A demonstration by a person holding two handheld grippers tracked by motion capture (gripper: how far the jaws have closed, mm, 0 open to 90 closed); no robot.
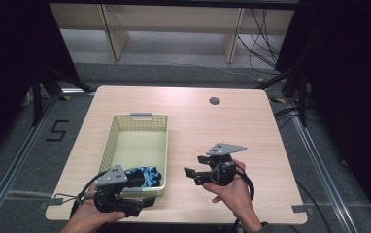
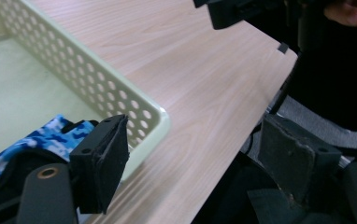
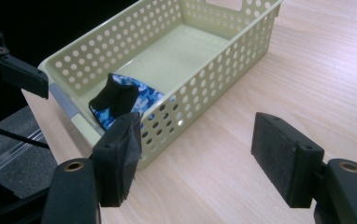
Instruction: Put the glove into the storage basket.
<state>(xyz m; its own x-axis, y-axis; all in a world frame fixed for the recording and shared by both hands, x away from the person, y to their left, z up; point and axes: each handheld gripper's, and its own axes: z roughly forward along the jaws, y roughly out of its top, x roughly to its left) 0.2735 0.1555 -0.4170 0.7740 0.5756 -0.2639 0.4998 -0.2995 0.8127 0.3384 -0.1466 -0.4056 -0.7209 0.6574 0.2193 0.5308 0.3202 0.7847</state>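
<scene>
A pale yellow perforated basket (image 1: 109, 141) stands on the wooden table, left of centre. In its near end lies a blue camouflage cloth item with black parts (image 1: 143, 175), also seen as the cloth (image 3: 120, 98) and as the cloth (image 2: 41, 137). My left gripper (image 1: 137, 206) is held at the table's near edge, just in front of the basket's near right corner (image 2: 160, 116), open and empty (image 2: 200, 158). My right gripper (image 1: 189, 175) hovers over the table right of the basket, open with nothing between its pads (image 3: 200, 154), facing the basket (image 3: 204, 84).
The table (image 1: 251, 131) has a round cable hole (image 1: 214, 101) at the back. Its near edge lies under my left gripper, with floor and metal rails (image 1: 23, 145) beyond. Wooden furniture legs and cables stand behind the table.
</scene>
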